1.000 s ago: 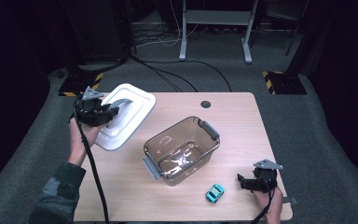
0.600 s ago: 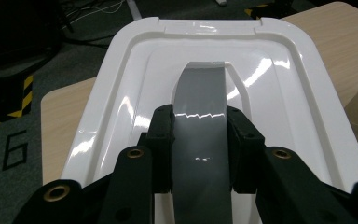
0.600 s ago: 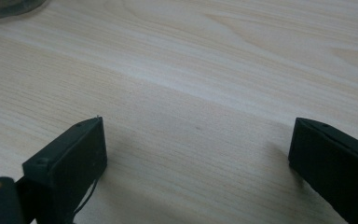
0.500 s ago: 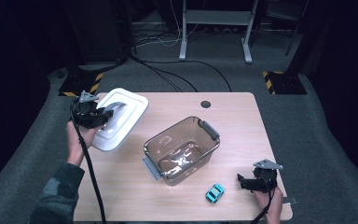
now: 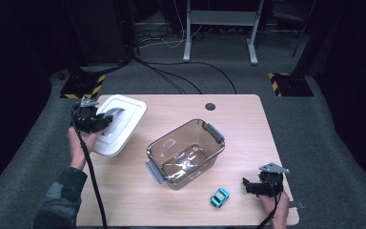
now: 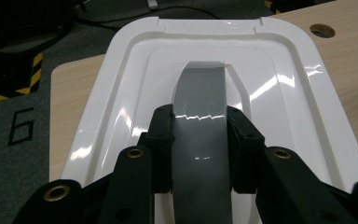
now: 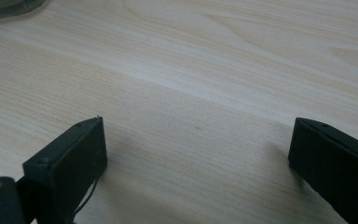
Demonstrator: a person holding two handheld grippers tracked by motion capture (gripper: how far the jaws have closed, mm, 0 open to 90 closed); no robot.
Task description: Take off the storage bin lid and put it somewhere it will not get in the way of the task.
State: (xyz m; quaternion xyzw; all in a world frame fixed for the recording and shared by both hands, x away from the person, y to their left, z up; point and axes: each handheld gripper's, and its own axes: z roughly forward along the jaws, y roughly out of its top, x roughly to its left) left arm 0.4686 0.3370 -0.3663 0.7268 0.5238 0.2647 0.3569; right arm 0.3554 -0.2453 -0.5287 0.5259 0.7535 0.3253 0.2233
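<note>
A white plastic lid (image 5: 124,119) sits over the table's far left corner, partly past the edge. My left gripper (image 5: 104,122) is shut on the lid's grey handle (image 6: 200,93). In the left gripper view the black jaws press both sides of that handle, with the left gripper (image 6: 199,119) centred over the lid (image 6: 289,93). A clear brownish bin (image 5: 174,134) with grey latches stands open mid-table. A small teal toy car (image 5: 219,196) lies near the front edge. My right gripper (image 5: 249,184) rests open just right of the car, and the right gripper (image 7: 198,140) has bare wood between its jaws.
The wooden table (image 5: 248,124) has a round cable hole (image 5: 210,106) near its far edge. Grey carpet surrounds the table. Black cables (image 5: 181,81), a metal stand (image 5: 219,28) and yellow-black striped blocks (image 5: 81,88) lie on the floor beyond.
My left gripper has carried the lid a little to the left, further over the table's corner. The right gripper, bin and car have not moved.
</note>
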